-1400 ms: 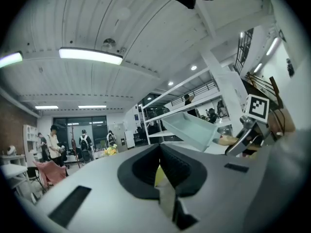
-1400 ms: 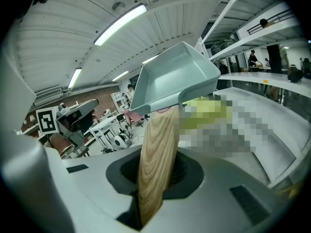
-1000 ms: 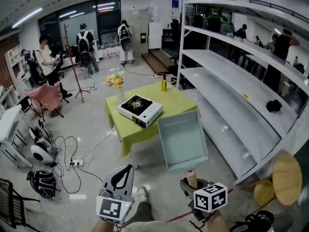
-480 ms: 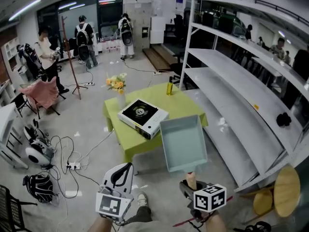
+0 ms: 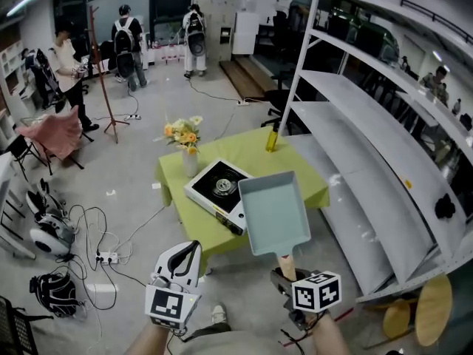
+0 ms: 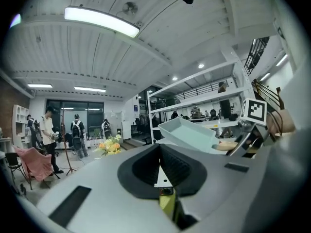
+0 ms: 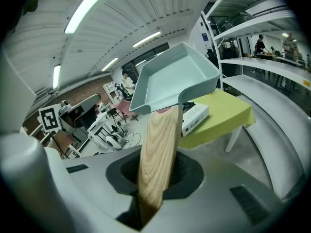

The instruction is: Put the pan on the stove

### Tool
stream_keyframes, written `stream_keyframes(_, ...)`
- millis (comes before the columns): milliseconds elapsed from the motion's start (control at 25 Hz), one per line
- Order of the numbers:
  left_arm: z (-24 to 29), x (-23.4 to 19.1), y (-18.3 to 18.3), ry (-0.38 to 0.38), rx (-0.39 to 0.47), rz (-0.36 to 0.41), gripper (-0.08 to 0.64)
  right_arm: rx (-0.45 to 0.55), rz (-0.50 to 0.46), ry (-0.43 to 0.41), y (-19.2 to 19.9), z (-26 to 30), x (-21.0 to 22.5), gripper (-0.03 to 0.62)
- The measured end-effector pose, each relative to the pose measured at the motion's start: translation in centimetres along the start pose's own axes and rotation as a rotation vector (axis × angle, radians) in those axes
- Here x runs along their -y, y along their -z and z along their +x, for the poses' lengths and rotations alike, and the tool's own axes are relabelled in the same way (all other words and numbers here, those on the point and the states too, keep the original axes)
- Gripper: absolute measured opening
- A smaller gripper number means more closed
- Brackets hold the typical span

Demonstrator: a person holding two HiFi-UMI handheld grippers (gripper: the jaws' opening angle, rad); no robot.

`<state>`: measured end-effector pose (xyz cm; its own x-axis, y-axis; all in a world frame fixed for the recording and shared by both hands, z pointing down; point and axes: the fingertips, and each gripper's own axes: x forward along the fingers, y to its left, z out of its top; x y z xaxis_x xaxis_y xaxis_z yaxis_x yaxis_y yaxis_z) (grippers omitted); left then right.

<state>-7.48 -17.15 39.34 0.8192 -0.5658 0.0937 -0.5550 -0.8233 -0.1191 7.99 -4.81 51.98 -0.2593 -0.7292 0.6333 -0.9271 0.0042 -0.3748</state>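
Note:
A pale teal rectangular pan (image 5: 273,211) with a wooden handle (image 5: 286,263) hangs in the air over the near right part of the green table (image 5: 303,183). My right gripper (image 5: 287,278) is shut on that handle, seen close in the right gripper view as the handle (image 7: 158,159) running up to the pan (image 7: 172,79). The white portable stove (image 5: 216,188) with a black burner top lies on the table, just left of the pan; the stove (image 7: 195,116) shows under the pan. My left gripper (image 5: 189,254) is shut and empty, low at the left. The pan (image 6: 187,132) is also in the left gripper view.
A vase of flowers (image 5: 187,140) and a yellow bottle (image 5: 273,137) stand on the table's far side. A tall white shelf rack (image 5: 369,146) runs along the right. Cables and bags (image 5: 89,235) lie on the floor at left. Several people stand far back. A round wooden stool (image 5: 425,309) is near right.
The table and stove have come nearer and lower in the head view. The pan in my right gripper now overlaps the stove's right edge. Both grippers keep their state.

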Motion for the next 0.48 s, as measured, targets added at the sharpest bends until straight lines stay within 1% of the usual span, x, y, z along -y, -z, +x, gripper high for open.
stream_keyframes(120,2.5,-2.8,1.1,0.011,-0.018,-0.012,0.006,-0.045,-0.012,0.002,-2.0,3.2,0.8,0.063)
stream_keyframes(200,4.0,-4.0,1.6,0.006,-0.027,0.009,0.006,-0.078,-0.017,0.002,-2.9,5.0,1.5,0.063)
stream_keyframes(280,5.4,-4.7,2.3,0.006,-0.037,0.025,0.006,-0.106,-0.002,-0.020,-3.6,6.6,1.8,0.063)
stream_keyframes(400,7.0,-5.8,3.2,0.010,-0.048,0.003,0.006,-0.142,0.011,-0.039,-4.6,8.8,2.4,0.063)
stream_keyframes(480,7.8,-6.5,4.0,-0.002,-0.059,-0.004,0.006,-0.164,0.012,-0.045,-5.2,10.2,2.9,0.063)
